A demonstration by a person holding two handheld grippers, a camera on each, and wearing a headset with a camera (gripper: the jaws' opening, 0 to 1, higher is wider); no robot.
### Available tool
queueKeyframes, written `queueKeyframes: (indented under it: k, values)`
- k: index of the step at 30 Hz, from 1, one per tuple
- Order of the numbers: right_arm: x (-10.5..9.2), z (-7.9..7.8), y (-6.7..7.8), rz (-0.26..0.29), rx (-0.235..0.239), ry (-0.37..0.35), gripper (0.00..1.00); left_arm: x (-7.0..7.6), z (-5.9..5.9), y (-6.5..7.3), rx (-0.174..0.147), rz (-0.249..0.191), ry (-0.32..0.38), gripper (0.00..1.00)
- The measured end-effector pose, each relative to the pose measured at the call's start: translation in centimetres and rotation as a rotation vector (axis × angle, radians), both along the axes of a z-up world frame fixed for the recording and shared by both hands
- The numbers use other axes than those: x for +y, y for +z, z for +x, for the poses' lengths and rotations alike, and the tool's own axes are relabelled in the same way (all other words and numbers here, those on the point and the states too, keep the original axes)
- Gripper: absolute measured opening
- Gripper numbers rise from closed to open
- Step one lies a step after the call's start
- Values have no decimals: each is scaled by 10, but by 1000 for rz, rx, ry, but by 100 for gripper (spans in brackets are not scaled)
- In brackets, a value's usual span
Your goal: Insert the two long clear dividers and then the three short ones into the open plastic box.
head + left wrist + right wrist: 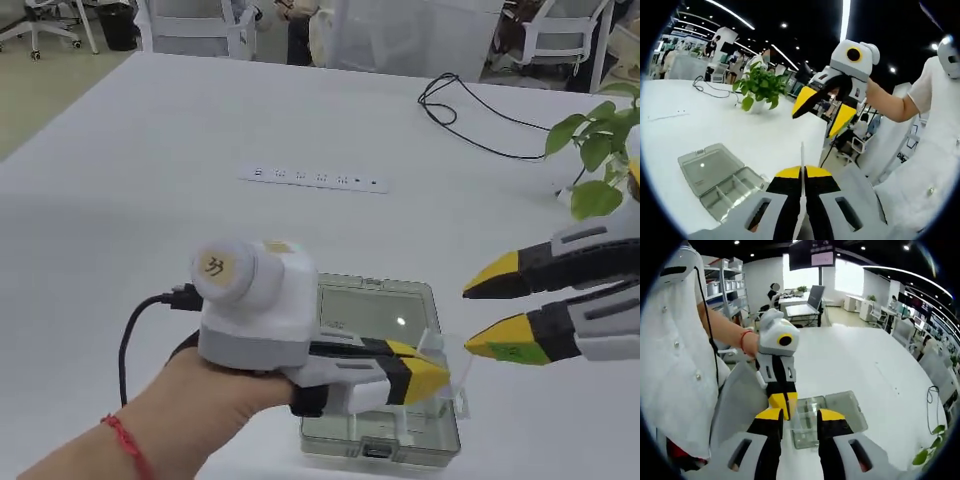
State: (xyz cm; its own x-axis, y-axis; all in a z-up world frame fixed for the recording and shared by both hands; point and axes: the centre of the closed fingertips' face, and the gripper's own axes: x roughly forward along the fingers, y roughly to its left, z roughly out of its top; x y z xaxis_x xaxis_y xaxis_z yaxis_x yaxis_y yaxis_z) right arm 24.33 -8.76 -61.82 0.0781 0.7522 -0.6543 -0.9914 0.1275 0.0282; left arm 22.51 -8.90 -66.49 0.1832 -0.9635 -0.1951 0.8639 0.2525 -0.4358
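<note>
The open clear plastic box [372, 312] lies on the white table, lid flat behind its compartmented base [715, 175]. My left gripper [440, 375] hovers over the box's right side, shut on a clear divider [441, 347]. In the left gripper view that divider [802, 155] stands edge-on between the closed yellow tips [803, 170]. My right gripper [480, 320] is open just to the right of the divider, facing it and holding nothing. The right gripper view has its own tips [796, 415] spread, with the left gripper [782, 407] and the box [840, 410] just beyond them.
A white power strip [315, 178] lies mid-table behind the box. A black cable [470, 115] loops at the back right. A green plant [595, 150] stands near the right edge, close behind the right gripper. Chairs line the far side.
</note>
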Motion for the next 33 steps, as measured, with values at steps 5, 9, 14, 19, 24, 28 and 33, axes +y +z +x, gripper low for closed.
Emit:
queueKeyframes:
  k: [5,9,14,19,24,28,33]
  values:
    - [-2,-5,-1,-5,44,43,23,0,-3,4,-37,-10,-31,0]
    - [0,-15,-4,-11,83,88,19,-2,-8,9,-96,-18,-74,0]
    - [4,-23,-10,-22,115,135,14,-6,-17,16,-129,-44,-123,0]
    - [8,-35,-12,-28,151,186,7,-8,-21,15,-148,-33,-144,0]
    - [9,-38,-14,-33,158,207,4,-9,-23,18,-155,-45,-151,0]
    - [10,-41,-15,-35,161,219,3,-9,-25,16,-167,-37,-159,0]
    - [11,-44,-17,-40,151,230,3,-8,-26,14,-171,-30,-160,0]
